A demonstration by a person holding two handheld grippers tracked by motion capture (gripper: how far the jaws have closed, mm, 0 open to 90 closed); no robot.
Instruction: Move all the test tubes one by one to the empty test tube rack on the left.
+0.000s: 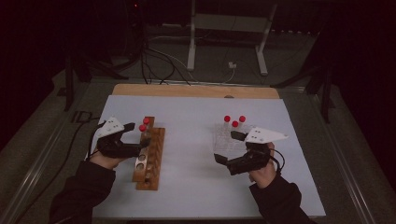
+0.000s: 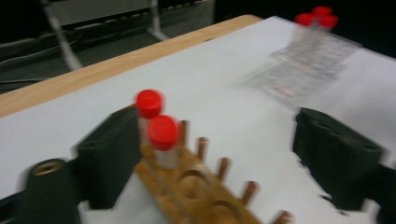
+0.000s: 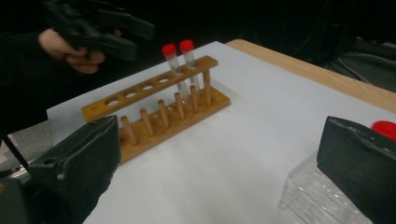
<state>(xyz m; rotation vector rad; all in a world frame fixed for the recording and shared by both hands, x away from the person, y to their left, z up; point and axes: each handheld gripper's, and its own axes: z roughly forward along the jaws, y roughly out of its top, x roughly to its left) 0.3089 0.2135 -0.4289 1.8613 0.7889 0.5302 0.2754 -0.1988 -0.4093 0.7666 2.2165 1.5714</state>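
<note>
Near edge, high view: two dark sleeves come in from 6 o'clock.

Left gripper [image 1: 132, 138] at 9 o'clock on the white worktop [image 1: 187, 186], beside the wooden rack [image 1: 149, 156]. Fingers [image 2: 109, 158] stand wide apart, nothing between the pads. In the left gripper view the two red-capped tubes [image 2: 156, 128] sit just beside the left-hand finger, untouched and upright in the rack's far holes.

Right gripper [image 1: 227, 148] at 3 o'clock, fingers also spread wide, holding nothing. It hovers at the near side of the clear rack [image 1: 229, 140]. Three more red-capped tubes [image 1: 234, 121] stand at that rack's far end, toward 1 o'clock.

Beyond the worktop, at 12 o'clock: a bare wood edge [image 1: 196, 90], then floor cables and a grey stand [image 1: 229, 28].

Step in hand, as I read it: moving tubes from clear rack to wooden rack, one tube apparently just set down and let go. Two placed, three left; four wooden holes look free.

Next move: right gripper to reach over the clear rack to a cap, close on one tube below the cap, and lift straight up so the neighbours stay put.
</note>
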